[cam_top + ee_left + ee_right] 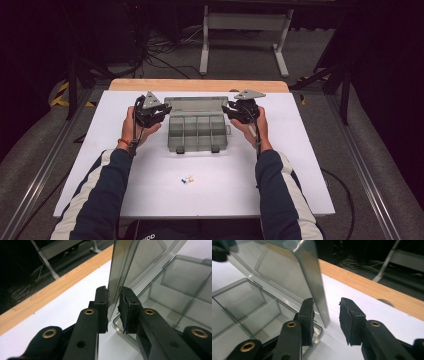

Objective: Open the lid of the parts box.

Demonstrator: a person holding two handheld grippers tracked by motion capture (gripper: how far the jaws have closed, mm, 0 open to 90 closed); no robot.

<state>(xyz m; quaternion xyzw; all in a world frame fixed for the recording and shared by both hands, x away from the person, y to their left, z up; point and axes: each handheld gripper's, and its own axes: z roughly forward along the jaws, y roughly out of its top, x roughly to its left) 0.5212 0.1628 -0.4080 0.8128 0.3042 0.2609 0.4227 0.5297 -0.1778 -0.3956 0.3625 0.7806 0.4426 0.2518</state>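
- The organiser box (197, 132) is grey, translucent plastic, split into rows of small compartments, with two dark latches on its near wall; it sits on the white table (300, 165), centred, toward the far side.
- Its lid (196, 104) stands raised at the far edge.
- The left gripper (159, 111) has its jaws nearly closed around the lid's left edge; in the left gripper view the pads (102, 305) sit against or just off the thin panel (120, 275).
- The right gripper (229, 110) is at the lid's right edge; the right gripper view shows the jaws wide apart, the lid edge (318, 287) between them, unpinched.
- The high view alone shows tiny pieces (187, 179), blue, white and orange, near the table's near-centre.
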